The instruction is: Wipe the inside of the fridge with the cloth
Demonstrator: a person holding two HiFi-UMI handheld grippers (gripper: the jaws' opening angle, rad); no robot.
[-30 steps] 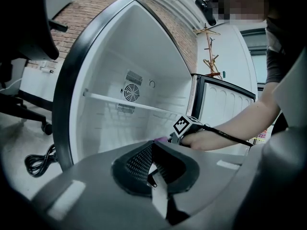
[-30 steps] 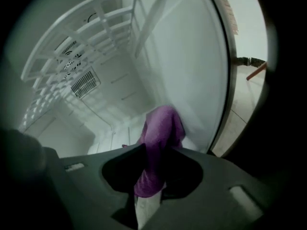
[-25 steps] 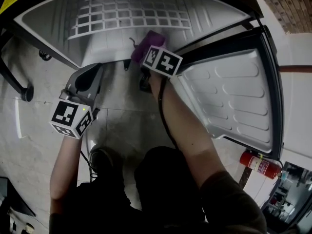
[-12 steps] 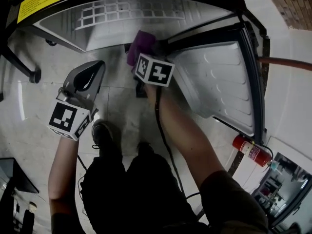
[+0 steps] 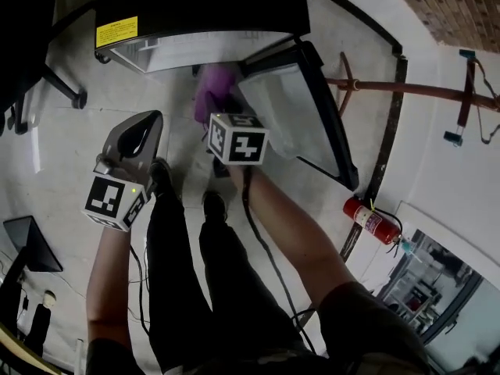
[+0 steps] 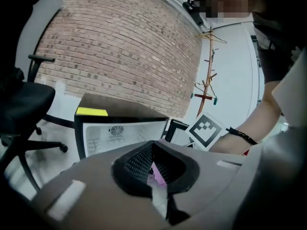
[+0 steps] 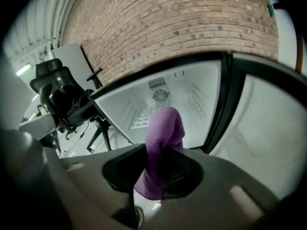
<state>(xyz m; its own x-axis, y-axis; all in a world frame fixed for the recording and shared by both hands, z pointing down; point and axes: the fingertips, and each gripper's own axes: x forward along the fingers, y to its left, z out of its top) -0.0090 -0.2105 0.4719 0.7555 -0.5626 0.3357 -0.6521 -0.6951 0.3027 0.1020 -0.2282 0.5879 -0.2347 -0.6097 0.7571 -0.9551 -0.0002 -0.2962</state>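
A small black fridge (image 5: 195, 6) stands on the floor with its door (image 5: 289, 108) swung open to the right and its white inside (image 7: 163, 99) showing. My right gripper (image 5: 223, 112) is shut on a purple cloth (image 5: 209, 94), which it holds in front of the opening, outside the fridge. In the right gripper view the cloth (image 7: 163, 143) sticks up from between the jaws. My left gripper (image 5: 147, 119) hangs to the left, shut with nothing in it. The left gripper view shows the fridge (image 6: 120, 128) beyond that gripper (image 6: 156, 171).
A red fire extinguisher (image 5: 373, 221) stands on the floor at the right, past the door. A wooden coat stand (image 5: 406, 88) is by the brick wall. A black office chair (image 5: 31, 45) sits left of the fridge. The person's legs and shoes are below the grippers.
The head view has pulled up and back, so the fridge looks smaller and farther. My right gripper has drawn the cloth back from the fridge floor to in front of the opening.
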